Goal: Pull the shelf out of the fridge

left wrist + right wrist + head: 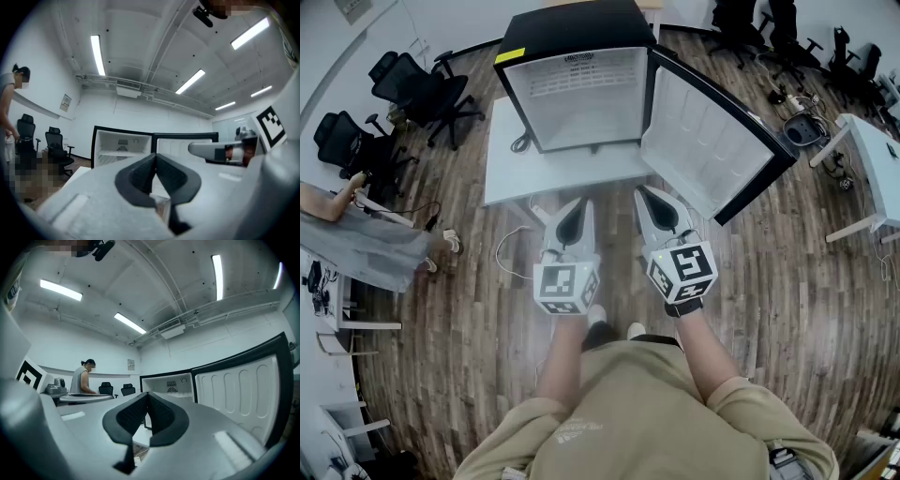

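Observation:
A small black fridge [572, 84] stands on a white table [511, 169], its door [708, 141] swung open to the right. A white wire shelf [578, 80] sits inside the white cabinet; the left gripper view also shows the shelf [123, 153]. My left gripper [578, 202] and right gripper [645, 192] are side by side, level, just short of the table's near edge and apart from the fridge. The left gripper [155, 154] has its tips together with nothing between them. The right gripper [147, 393] is shut and empty too.
Black office chairs [422, 89] stand at the left and more chairs [787, 37] at the back right. A person [356, 234] bends over at the far left. A white desk [872, 159] is at the right. A cable [511, 248] lies on the wooden floor under the table.

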The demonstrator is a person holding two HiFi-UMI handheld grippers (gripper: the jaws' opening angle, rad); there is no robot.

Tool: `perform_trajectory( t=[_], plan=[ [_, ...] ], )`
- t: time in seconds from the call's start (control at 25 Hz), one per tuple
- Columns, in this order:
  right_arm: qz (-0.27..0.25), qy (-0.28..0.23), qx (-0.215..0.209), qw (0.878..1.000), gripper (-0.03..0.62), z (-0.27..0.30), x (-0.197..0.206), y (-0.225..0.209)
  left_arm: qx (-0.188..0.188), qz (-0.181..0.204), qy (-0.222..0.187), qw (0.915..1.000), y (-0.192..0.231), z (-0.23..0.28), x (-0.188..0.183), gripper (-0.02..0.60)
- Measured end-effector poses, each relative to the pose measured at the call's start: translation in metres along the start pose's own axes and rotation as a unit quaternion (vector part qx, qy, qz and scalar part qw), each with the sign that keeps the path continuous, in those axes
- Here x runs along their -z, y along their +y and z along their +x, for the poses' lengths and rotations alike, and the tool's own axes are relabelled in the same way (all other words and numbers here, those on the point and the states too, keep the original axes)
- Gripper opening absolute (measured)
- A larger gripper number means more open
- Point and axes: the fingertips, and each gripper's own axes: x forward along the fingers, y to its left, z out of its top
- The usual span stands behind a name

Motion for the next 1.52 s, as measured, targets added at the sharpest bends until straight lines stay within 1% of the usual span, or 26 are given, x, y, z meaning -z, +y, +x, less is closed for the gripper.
perform_trajectory(
  t=[0.2, 0.32, 0.4, 0.48, 0.56, 0.64, 0.76, 0.96, 1.12, 1.24, 1.32, 1.44, 1.52],
  plan=[
    [-0.003, 0.002, -0.004, 1.0, 0.003, 0.001, 0.007, 0.001, -0.002, 0.0, -0.007, 1.0, 0.001, 0.003, 0.003, -0.002],
    [-0.003, 0.005, 0.002, 1.0, 0.004, -0.002, 0.009, -0.006, -0.003, -0.016, -0.006, 0.9998, 0.001, 0.006, 0.009, -0.002],
    [0.008, 0.006, 0.009, 1.0, 0.005, -0.005, 0.011, -0.016, 0.001, -0.024, -0.01, 0.9996, -0.004, 0.007, 0.01, -0.002],
    [0.022, -0.001, 0.013, 1.0, 0.005, -0.005, 0.011, -0.023, 0.012, -0.021, -0.013, 0.9996, -0.009, 0.011, 0.011, -0.002],
    [0.03, -0.003, 0.01, 0.999, 0.005, 0.005, 0.015, -0.021, 0.025, -0.015, -0.01, 0.9995, -0.004, 0.017, 0.012, -0.002],
    [0.035, 0.005, 0.009, 0.999, 0.005, 0.018, 0.024, -0.019, 0.029, -0.01, -0.002, 0.9995, 0.005, 0.024, 0.016, -0.002],
    [0.039, 0.014, 0.015, 0.999, 0.005, 0.034, 0.033, -0.029, 0.039, -0.006, 0.0, 0.9992, 0.014, 0.041, 0.021, -0.002],
    [0.042, 0.01, 0.042, 0.998, 0.005, 0.078, 0.033, -0.05, 0.065, -0.007, -0.006, 0.9978, 0.047, 0.079, 0.022, -0.002],
    [0.038, 0.01, 0.057, 0.998, 0.005, 0.126, 0.029, -0.052, 0.085, -0.018, -0.009, 0.9962, 0.093, 0.109, 0.015, -0.003],
    [0.034, 0.006, 0.068, 0.997, 0.005, 0.154, 0.024, -0.057, 0.1, -0.023, -0.016, 0.9946, 0.116, 0.131, 0.007, -0.002],
    [0.038, 0.005, 0.076, 0.996, 0.005, 0.172, 0.026, -0.061, 0.117, -0.019, -0.023, 0.9927, 0.129, 0.144, 0.001, -0.003],
    [0.047, 0.006, 0.088, 0.995, 0.005, 0.199, 0.031, -0.066, 0.147, -0.012, -0.021, 0.9888, 0.146, 0.161, -0.002, -0.003],
    [0.05, 0.004, 0.092, 0.994, 0.005, 0.217, 0.034, -0.068, 0.157, -0.008, -0.019, 0.9874, 0.159, 0.173, 0.001, -0.003]
  ],
)
